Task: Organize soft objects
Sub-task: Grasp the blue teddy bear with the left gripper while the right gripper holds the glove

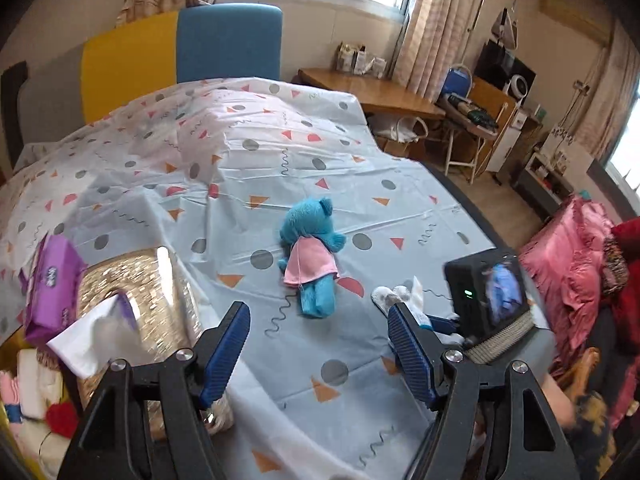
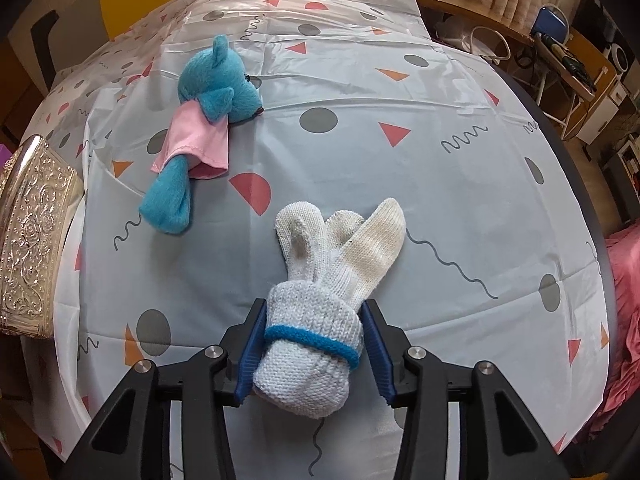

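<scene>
A blue teddy in a pink dress (image 1: 312,256) lies on the patterned tablecloth (image 1: 400,208), straight ahead of my left gripper (image 1: 317,316). That gripper hovers open with nothing between its fingers. A white knitted glove with a blue cuff band (image 2: 316,336) lies on the cloth between the fingers of my right gripper (image 2: 314,306). The left pad touches the cuff, a thin gap shows at the right pad, and the knit does not look squeezed. The teddy (image 2: 208,120) lies up-left of the glove. In the left wrist view the glove's tips (image 1: 386,296) peek out beside the right gripper's black camera block (image 1: 484,292).
A silver embossed box (image 2: 32,240) stands at the table's left edge, with a purple tissue packet (image 1: 52,280) beside it and a white tissue (image 1: 92,340) sticking up. Folded soft items lie low at the left (image 1: 32,400). Pink bedding (image 1: 568,264) lies past the right edge.
</scene>
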### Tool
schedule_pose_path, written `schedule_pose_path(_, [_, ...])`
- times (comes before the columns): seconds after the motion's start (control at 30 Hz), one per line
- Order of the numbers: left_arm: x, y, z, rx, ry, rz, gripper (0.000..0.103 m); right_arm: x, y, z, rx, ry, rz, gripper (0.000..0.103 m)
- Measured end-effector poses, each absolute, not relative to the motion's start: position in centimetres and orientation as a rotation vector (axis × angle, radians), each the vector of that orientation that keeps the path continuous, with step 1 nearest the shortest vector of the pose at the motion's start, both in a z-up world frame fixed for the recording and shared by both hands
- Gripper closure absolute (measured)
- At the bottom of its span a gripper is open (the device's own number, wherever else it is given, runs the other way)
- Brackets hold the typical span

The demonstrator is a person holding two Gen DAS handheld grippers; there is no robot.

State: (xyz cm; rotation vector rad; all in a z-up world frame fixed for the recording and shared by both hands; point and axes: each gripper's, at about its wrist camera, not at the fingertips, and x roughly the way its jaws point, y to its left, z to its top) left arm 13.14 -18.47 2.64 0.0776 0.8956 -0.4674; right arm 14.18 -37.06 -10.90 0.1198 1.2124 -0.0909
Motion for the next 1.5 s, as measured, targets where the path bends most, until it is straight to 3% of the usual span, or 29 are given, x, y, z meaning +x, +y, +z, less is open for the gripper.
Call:
schedule_pose_path(0.33, [19.4, -22.5, -5.1, 0.086, 1.042, -0.37, 0.036, 14.5, -37.8, -10.9, 0.139, 1.232, -0.082, 0.057])
schedule_pose_path(0.8, [27.0, -26.1, -9.2, 0.144, 1.057, -0.305, 0.035, 14.9, -36.8, -11.1, 0.087, 1.23, -0.088, 0.056])
schedule_pose_path(0.83, [27.2, -26.2, -9.6, 0.154, 1.064, -0.299, 0.036, 14.8, -36.6, -11.2, 0.079, 1.229, -0.089, 0.056])
schedule_pose_path(0.87, [27.4, -26.3, -10.0, 0.162, 1.08, -0.306, 0.047, 14.9, -36.5, -11.2, 0.073, 1.226, -0.09, 0.056])
schedule_pose_path(0.9, [27.4, -26.4, -10.6, 0.175, 1.102, -0.319, 0.06, 14.9, -36.5, -11.2, 0.068, 1.223, -0.09, 0.056])
schedule_pose_path(1.0, [26.4, -26.1, -10.7, 0.205, 1.067, -0.318, 0.064, 14.7, -36.3, -11.2, 0.064, 1.221, -0.096, 0.057])
schedule_pose_path(1.5, [17.4, -23.3, -11.1, 0.29, 1.022, -0.362, 0.065, 14.4, -36.2, -11.6, 0.026, 1.209, -0.079, 0.057])
